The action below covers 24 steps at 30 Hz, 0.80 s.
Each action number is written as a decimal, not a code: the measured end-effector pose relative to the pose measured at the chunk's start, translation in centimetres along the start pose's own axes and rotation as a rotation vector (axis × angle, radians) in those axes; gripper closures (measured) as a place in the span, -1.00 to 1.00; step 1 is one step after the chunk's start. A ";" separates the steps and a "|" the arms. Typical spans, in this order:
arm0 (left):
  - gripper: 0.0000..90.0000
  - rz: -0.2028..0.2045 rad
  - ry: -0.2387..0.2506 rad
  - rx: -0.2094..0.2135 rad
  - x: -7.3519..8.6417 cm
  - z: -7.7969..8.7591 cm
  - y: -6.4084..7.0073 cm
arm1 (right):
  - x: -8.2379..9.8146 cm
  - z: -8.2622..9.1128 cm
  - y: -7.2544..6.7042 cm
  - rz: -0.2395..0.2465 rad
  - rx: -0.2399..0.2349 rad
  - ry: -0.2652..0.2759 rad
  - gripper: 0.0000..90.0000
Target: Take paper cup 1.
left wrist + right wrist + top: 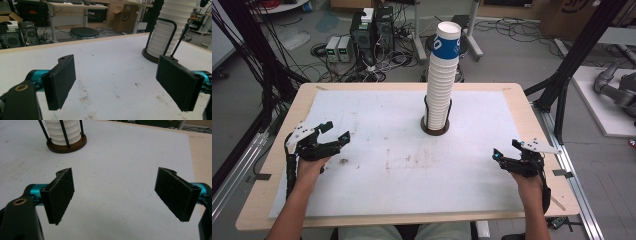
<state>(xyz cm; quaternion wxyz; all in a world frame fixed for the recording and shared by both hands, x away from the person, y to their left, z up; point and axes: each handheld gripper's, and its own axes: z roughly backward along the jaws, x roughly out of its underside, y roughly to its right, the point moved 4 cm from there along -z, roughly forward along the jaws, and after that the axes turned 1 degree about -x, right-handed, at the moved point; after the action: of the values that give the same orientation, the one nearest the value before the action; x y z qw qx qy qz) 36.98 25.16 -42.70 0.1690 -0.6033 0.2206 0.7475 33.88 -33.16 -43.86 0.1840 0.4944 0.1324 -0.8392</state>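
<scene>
Risk: cup stack [442, 80] stands tall in its wire holder [435, 120] (a sideways knock from a jaw could topple it).
Stack place: far middle of the table [272, 165], well apart from both.
Left gripper [334, 133]: near left, spread, empty.
Right gripper [506, 150]: near right, spread, empty.

One cup stack [443, 80], one holder [435, 127], two grippers.

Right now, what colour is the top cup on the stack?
White with a blue band, on the top cup; clearest in the high view.
</scene>
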 end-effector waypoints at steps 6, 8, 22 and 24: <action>-0.64 0.004 -0.010 0.001 0.1 -0.5 0.0 | 0.3 -0.2 0.4 -0.014 -0.004 -0.001 -0.64; -0.64 0.008 -0.009 0.001 0.1 -0.6 0.0 | 0.3 -0.2 0.4 -0.015 -0.007 -0.002 -0.64; -0.65 0.014 -0.015 0.032 0.0 -0.2 0.6 | -4.2 0.3 -2.3 -0.025 -0.123 0.102 -0.64; -0.65 0.011 -0.020 0.036 0.1 -0.3 0.6 | -5.0 0.3 -2.8 -0.014 -0.135 0.113 -0.64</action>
<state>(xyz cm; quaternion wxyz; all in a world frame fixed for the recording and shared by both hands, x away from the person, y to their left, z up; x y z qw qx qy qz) 36.88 24.47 -42.72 0.1780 -0.5914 0.2358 0.7503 34.65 -29.92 -39.20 0.2032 0.5264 0.2025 -0.8004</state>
